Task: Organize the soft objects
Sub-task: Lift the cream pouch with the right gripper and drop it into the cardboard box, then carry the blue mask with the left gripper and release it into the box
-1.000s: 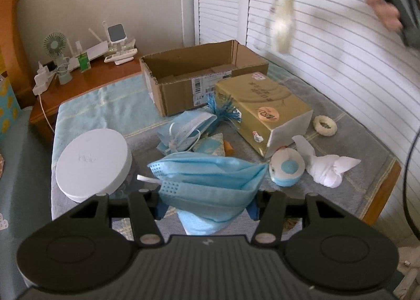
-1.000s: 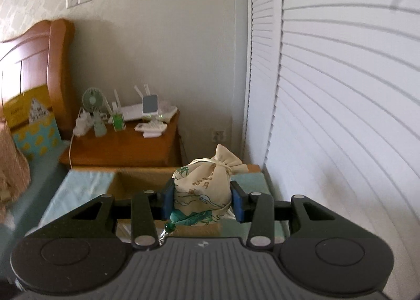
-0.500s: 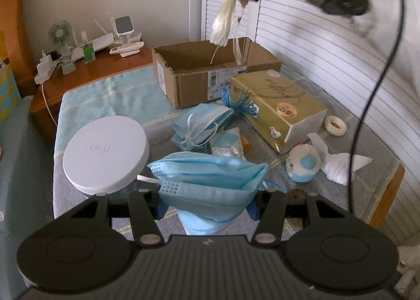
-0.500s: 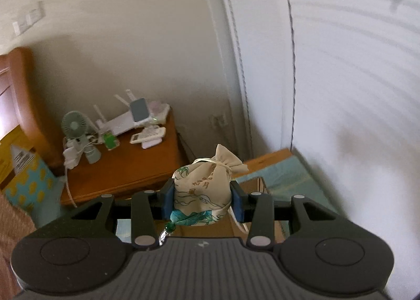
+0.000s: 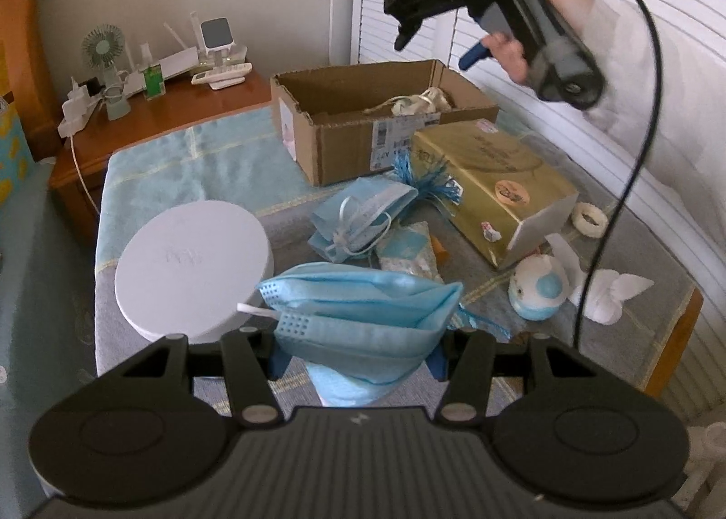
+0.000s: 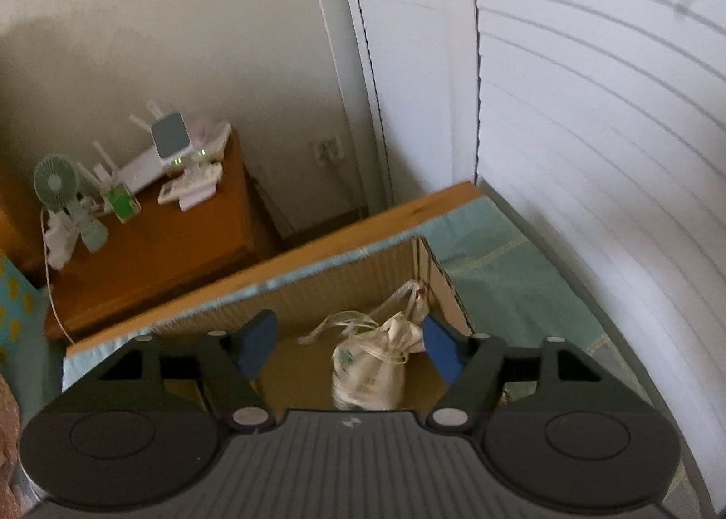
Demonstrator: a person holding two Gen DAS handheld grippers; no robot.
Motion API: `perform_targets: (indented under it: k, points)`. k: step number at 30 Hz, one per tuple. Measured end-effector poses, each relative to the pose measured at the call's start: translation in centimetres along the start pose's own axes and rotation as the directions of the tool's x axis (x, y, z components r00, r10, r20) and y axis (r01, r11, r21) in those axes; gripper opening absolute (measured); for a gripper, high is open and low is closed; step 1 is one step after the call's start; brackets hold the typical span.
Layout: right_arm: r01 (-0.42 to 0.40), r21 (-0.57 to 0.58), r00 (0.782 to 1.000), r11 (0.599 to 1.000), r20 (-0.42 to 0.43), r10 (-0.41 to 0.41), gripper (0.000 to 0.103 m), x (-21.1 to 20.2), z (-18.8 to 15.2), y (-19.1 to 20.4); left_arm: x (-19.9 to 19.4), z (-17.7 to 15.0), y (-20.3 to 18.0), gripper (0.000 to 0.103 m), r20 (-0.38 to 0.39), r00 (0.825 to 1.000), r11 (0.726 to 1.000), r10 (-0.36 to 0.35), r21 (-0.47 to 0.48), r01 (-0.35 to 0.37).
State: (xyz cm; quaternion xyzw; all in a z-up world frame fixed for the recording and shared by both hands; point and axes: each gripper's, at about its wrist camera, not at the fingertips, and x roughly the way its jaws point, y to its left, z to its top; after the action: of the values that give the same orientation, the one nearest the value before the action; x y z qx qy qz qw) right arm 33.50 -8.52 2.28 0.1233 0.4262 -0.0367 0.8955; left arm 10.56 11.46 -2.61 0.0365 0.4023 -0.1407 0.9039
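While the right gripper (image 6: 349, 349), its jaws just opened, is held empty above the pouch (image 6: 370, 371) in the cardboard box (image 5: 345, 147), the limp, light face mask (image 5: 363, 310) is clamped mid-fold by the left gripper (image 5: 356, 355).

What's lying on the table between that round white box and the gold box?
In the left wrist view, between the round white box and the gold box lie a bundle of blue masks and a small printed packet.

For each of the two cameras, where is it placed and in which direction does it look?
Left wrist: sits on the left gripper, shut on a blue mask, looking over the cluttered table; the person's hand shows.
Right wrist: sits on the right gripper, just opened, looking down into the cardboard box.
Shared: box, cloth pouch.
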Motion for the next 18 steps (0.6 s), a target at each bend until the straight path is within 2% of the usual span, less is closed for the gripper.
perform_targets:
  k: [3, 6, 10, 14, 18]
  points:
    - [-0.016, -0.022, 1.0, 1.0, -0.02, 0.016, 0.086, -0.5, -0.1, -0.3, -0.1, 0.7, -0.3, 0.054, 0.002, 1.0, 1.0, 0.008, 0.007, -0.008]
    - [-0.036, -0.049, 0.999, 0.998, -0.025, 0.035, 0.091, -1.6, -0.3, -0.9, -0.2, 1.8, -0.7, 0.054, 0.005, 1.0, 1.0, 0.014, 0.018, -0.014]
    - [-0.088, -0.108, 0.995, 0.99, -0.047, 0.084, 0.103, -3.0, -0.8, -1.8, -0.4, 4.0, -1.2, 0.054, 0.011, 1.0, 0.999, 0.008, 0.034, -0.008]
    - [-0.157, -0.199, 0.987, 0.967, -0.004, 0.159, 0.103, -5.4, -2.4, -3.5, -0.1, 6.9, -1.6, 0.054, 0.028, 0.999, 0.999, 0.02, 0.045, -0.021]
    - [-0.147, -0.248, 0.985, 0.957, 0.047, 0.164, 0.103, -7.2, -4.3, -5.6, 1.1, 10.6, -2.1, 0.055, 0.05, 0.998, 0.997, 0.036, 0.063, -0.039]
